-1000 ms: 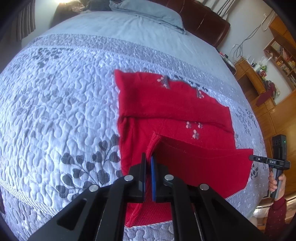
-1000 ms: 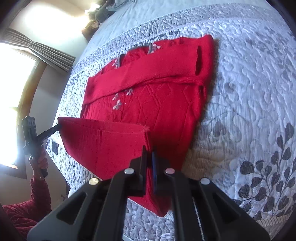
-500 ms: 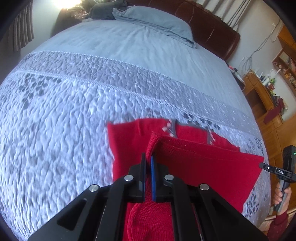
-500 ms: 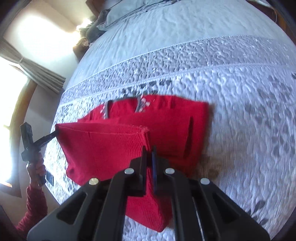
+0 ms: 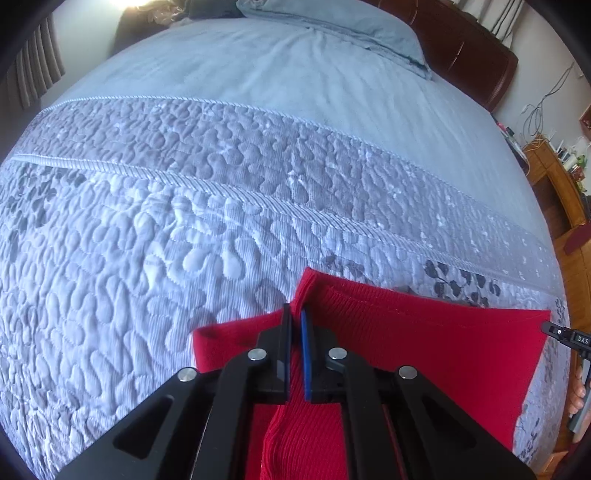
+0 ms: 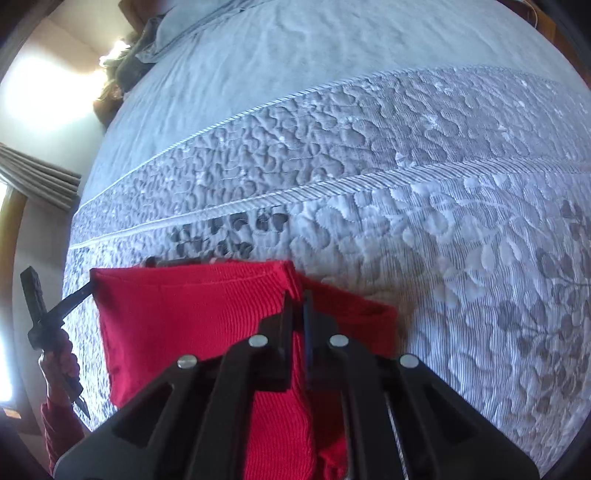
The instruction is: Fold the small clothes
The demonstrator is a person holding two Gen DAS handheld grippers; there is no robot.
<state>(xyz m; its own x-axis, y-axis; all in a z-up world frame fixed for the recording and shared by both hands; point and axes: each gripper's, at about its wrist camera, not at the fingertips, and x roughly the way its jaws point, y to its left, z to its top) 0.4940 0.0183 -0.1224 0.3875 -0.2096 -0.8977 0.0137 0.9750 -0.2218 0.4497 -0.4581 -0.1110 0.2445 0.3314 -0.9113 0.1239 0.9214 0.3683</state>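
both grippers, left gripper [image 5: 295, 314] & right gripper [image 6: 297, 295], pinch red sweater [image 5: 424, 343] corners; only right view shows, prob., its grey collar [image 6: 173, 262].

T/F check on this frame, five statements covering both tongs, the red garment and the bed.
1. Both tongs are shut on the red sweater. True: left tongs and right tongs each pinch a corner.
2. The sweater lies on a wooden table. False: it is on a quilted bedspread.
3. The held edge runs straight between the two tongs. True.
4. The right tongs are open. False: shut on fabric.
5. A blue-grey pillow lies at the far end of the bed. True.
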